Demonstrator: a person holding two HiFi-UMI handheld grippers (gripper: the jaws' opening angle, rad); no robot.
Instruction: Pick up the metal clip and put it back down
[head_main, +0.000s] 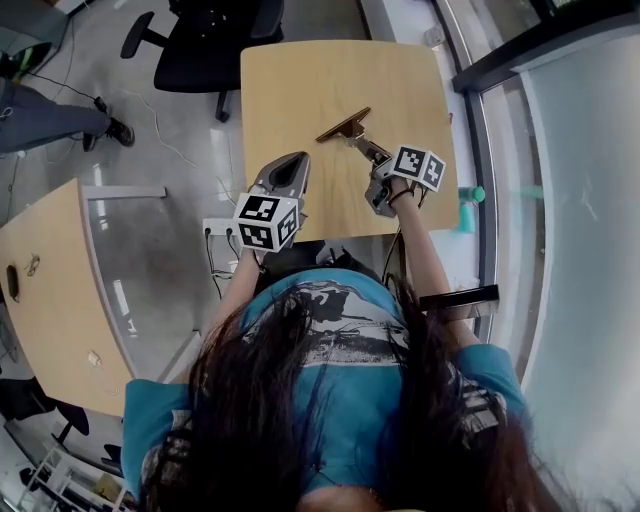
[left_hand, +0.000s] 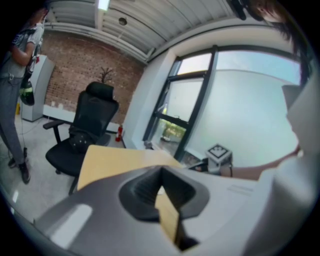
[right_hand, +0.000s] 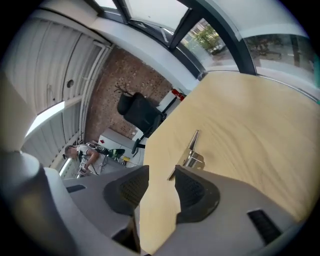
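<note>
Two hand-held grippers hover over the tabletop (head_main: 300, 90) in my head view. The left hand-held gripper (head_main: 290, 165) is near its front edge, and the right hand-held gripper (head_main: 366, 146) points at the metal clip (head_main: 345, 127), which lies flat mid-table. In the left gripper view, I see its jaws clenched tip to tip with nothing between them. In the right gripper view, the jaws are released and apart, with the clip on the wood just beyond their tips.
</note>
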